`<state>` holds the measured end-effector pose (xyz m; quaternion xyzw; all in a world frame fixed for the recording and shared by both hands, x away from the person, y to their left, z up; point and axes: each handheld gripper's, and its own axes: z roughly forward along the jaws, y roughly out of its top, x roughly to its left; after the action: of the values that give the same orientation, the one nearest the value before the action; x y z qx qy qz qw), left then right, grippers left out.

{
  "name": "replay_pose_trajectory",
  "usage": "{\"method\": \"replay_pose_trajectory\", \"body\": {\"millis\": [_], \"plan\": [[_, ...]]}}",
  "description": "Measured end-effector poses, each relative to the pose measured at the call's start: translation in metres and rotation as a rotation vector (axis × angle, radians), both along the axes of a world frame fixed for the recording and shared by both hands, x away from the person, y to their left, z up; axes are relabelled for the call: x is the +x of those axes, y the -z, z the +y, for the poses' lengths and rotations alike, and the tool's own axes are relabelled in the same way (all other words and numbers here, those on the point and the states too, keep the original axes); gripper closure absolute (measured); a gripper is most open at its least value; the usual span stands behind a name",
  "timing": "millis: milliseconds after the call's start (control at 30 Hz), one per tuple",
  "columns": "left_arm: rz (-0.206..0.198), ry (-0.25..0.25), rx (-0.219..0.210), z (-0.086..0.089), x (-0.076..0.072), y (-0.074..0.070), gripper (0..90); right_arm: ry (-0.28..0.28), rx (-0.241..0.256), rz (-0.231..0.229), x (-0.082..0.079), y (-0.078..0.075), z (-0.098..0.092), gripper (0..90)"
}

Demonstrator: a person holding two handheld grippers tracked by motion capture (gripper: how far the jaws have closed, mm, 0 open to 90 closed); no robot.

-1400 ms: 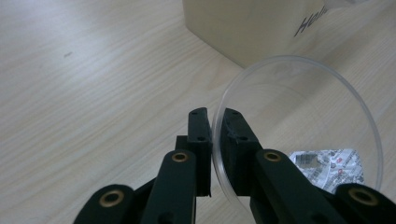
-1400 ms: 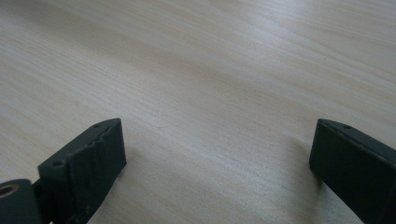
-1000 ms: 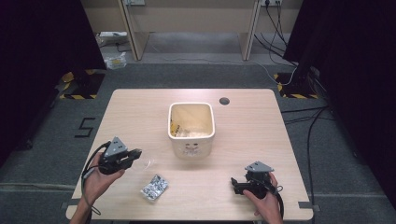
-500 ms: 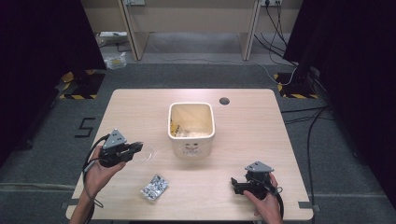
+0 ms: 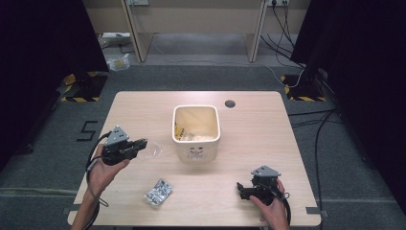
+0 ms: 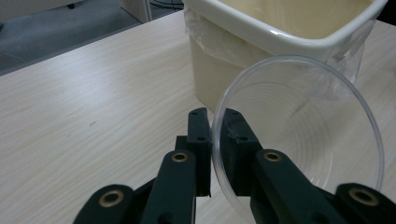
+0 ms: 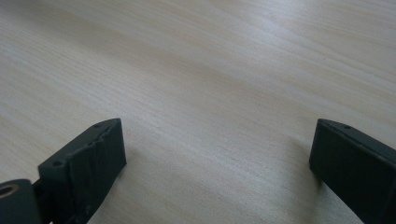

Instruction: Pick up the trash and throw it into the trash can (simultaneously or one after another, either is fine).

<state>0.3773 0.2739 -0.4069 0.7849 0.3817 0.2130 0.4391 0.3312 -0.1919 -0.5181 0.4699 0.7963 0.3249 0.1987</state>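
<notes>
Left gripper (image 5: 140, 143) holds a clear plastic cup (image 6: 299, 140), jaws pinched narrow on its rim wall, 1 jaw inside and 1 outside. The cup is off the table (image 5: 268, 139), just beside the cream bin (image 5: 196, 143) on its left side; in the left gripper view the mouth faces the camera and the bin wall shows through the plastic. Right gripper (image 5: 245, 189) rests low near the table's near right corner, jaws wide, nothing between them, bare wood below.

Handling, judged: the cup looks thin, very light, flexible and easy to crush or crack; smooth plastic may slip. A rim pinch as now is the sensible hold, light pressure only. A sidewall squeeze would likely deform it.

A crumpled silvery wrapper (image 5: 159, 192) lies on the table near the front edge, well apart from both grippers.

Versus 1 s ago: the left gripper has moved up and toward the bin, away from the front edge. Right gripper, wrapper and bin unchanged in position. A bag liner (image 6: 205, 32) sits under the bin's rim.
</notes>
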Motion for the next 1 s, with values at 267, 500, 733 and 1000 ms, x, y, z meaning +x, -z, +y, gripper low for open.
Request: {"method": "replay_pose_trajectory", "body": {"millis": [267,500,733,1000], "plan": [[-0.010,-0.001,-0.012,0.002,0.003,-0.009,82.1,0.000,0.000,0.000,0.000,0.000,0.000,4.0],[-0.022,0.008,-0.020,0.001,0.007,-0.021,82.2,-0.001,0.000,0.000,0.000,0.000,0.000,3.9],[-0.032,0.015,-0.025,-0.001,0.010,-0.028,82.2,0.000,0.000,-0.002,0.000,0.000,0.000,4.0],[-0.032,0.018,-0.021,-0.004,0.016,-0.033,82.4,0.000,0.000,-0.001,0.000,0.000,0.000,3.9]]}}
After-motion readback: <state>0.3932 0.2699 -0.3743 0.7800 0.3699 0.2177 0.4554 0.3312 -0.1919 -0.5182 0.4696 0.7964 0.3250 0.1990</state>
